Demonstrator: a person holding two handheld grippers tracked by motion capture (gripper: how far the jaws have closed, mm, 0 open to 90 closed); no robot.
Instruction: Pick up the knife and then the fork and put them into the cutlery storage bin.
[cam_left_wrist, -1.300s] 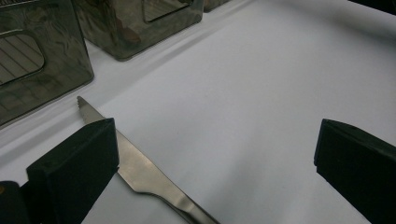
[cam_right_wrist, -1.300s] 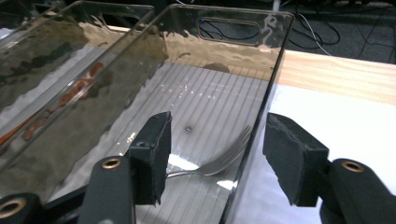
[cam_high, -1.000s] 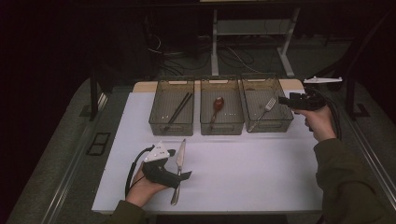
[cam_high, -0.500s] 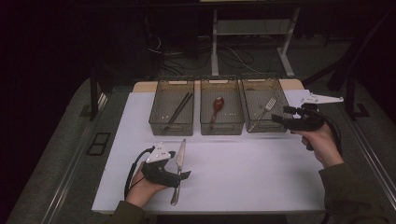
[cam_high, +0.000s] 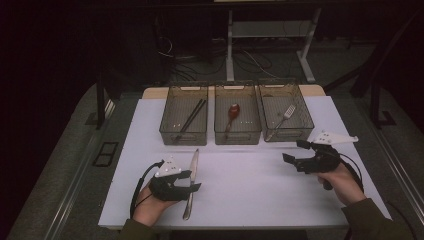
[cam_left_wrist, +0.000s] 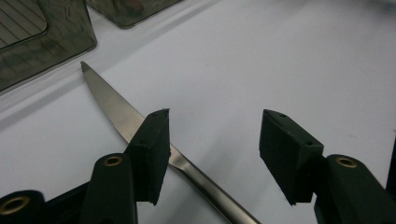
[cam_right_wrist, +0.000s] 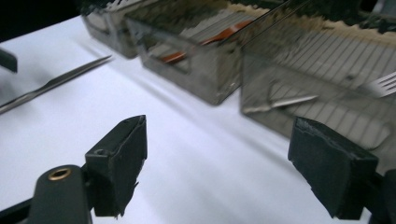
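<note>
Two hand-held grippers over a white table, a knife under the left one.

The left gripper (cam_high: 192, 181) has just been closing its parted jaws around the flat silver table knife (cam_high: 190, 180), near left, pads not pressing it. The right gripper (cam_high: 295, 152), near right, has just been opening wider, nothing between its jaws.

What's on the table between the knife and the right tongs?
Nothing: in the high view, the white table is bare between the knife and the right tongs.
</note>
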